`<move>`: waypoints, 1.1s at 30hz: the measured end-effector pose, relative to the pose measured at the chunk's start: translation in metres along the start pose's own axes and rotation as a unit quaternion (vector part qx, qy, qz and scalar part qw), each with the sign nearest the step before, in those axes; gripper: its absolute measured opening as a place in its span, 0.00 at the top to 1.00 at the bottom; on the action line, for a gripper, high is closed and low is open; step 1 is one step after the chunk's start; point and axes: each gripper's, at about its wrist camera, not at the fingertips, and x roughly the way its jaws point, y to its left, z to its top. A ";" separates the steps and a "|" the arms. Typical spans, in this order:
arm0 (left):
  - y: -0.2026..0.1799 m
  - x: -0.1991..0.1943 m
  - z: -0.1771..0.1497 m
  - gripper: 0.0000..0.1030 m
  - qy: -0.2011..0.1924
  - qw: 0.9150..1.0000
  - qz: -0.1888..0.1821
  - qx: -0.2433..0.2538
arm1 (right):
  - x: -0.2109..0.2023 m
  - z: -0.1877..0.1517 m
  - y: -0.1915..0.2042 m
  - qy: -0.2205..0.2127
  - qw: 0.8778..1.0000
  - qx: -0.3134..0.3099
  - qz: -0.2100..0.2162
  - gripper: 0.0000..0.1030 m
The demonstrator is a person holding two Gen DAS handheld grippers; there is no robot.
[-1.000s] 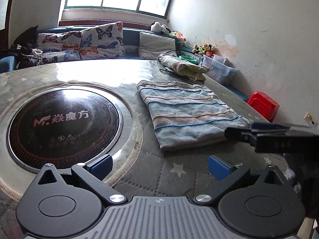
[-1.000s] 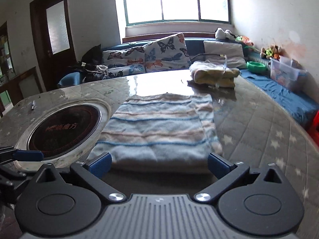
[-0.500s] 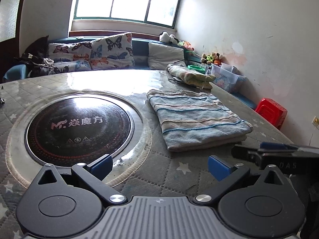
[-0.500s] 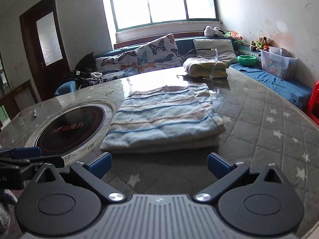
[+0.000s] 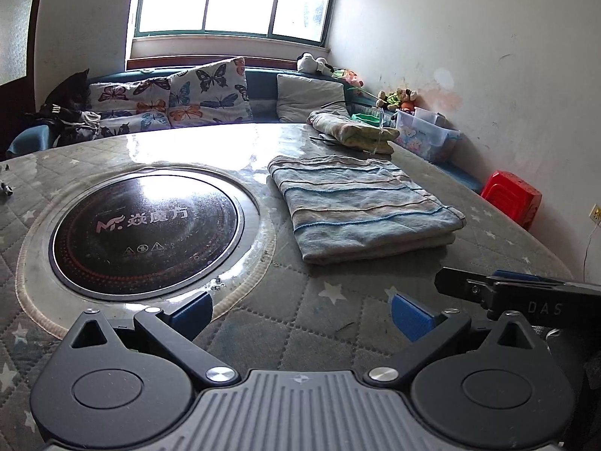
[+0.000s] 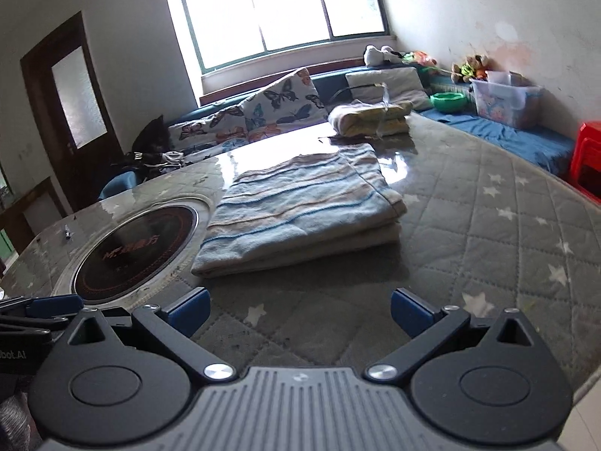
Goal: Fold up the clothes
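Observation:
A blue and beige striped garment (image 5: 360, 206) (image 6: 300, 210) lies folded flat on the quilted round table (image 5: 308, 323), right of the dark hotplate. A second folded cloth, yellow and cream (image 5: 357, 131) (image 6: 372, 116), rests further back on the table. My left gripper (image 5: 300, 312) is open, empty, and near the front edge, well short of the striped garment. My right gripper (image 6: 300, 308) is open too, with nothing between its blue pads, a short way in front of the garment's near edge. Each gripper shows at the side of the other's view.
A round black hotplate (image 5: 146, 225) is sunk into the table's middle. A sofa with butterfly cushions (image 5: 188, 97) runs along the window wall. A clear storage box (image 5: 424, 133) and a red plastic stool (image 5: 512, 195) stand at the right.
Both grippers have drawn back and risen away from the striped garment, which now lies further off. The garment has stayed folded in place.

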 end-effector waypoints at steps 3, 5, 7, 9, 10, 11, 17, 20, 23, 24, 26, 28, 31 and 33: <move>-0.002 -0.001 -0.002 0.00 -0.001 1.000 -0.001 0.000 | -0.003 -0.004 0.000 0.000 1.000 -0.002 0.004 0.00; -0.003 -0.002 -0.003 0.00 0.000 1.000 -0.001 -0.002 | -0.004 -0.005 0.002 -0.001 1.000 -0.009 0.003 0.00; -0.004 -0.002 -0.005 0.00 0.002 1.000 -0.002 -0.003 | -0.007 -0.007 0.005 -0.002 1.000 -0.019 0.000 0.00; -0.006 -0.003 -0.005 0.00 0.005 1.000 0.001 -0.001 | -0.008 -0.007 0.007 -0.003 1.000 -0.025 -0.001 0.00; -0.007 -0.003 -0.006 0.00 0.008 1.000 0.003 0.000 | -0.008 -0.008 0.008 -0.002 1.000 -0.028 -0.004 0.00; -0.008 -0.003 -0.006 0.00 0.010 1.000 0.006 0.002 | -0.007 -0.008 0.008 -0.001 1.000 -0.030 -0.006 0.00; -0.011 -0.006 -0.009 0.00 0.013 1.000 0.012 0.007 | -0.006 -0.011 0.010 0.007 0.999 -0.037 -0.018 0.00; -0.012 -0.006 -0.009 0.00 0.016 1.000 0.016 0.010 | -0.005 -0.012 0.009 0.010 0.999 -0.039 -0.021 0.00; -0.014 -0.006 -0.011 0.00 0.021 1.000 0.019 0.013 | -0.005 -0.013 0.009 0.012 0.999 -0.040 -0.021 0.00; -0.015 -0.006 -0.011 0.00 0.022 0.999 0.019 0.014 | -0.004 -0.013 0.009 0.013 0.999 -0.041 -0.021 0.00; -0.016 -0.006 -0.012 0.00 0.025 0.999 0.020 0.017 | -0.003 -0.014 0.009 0.015 0.999 -0.042 -0.020 0.00; -0.018 -0.006 -0.013 0.00 0.027 0.999 0.022 0.019 | -0.002 -0.015 0.009 0.018 0.999 -0.043 -0.019 0.00; -0.019 -0.005 -0.013 0.00 0.031 0.999 0.026 0.020 | 0.000 -0.016 0.010 0.022 0.999 -0.044 -0.017 0.00; -0.019 -0.005 -0.014 0.00 0.033 0.999 0.027 0.021 | 0.002 -0.016 0.009 0.024 0.999 -0.043 -0.016 0.00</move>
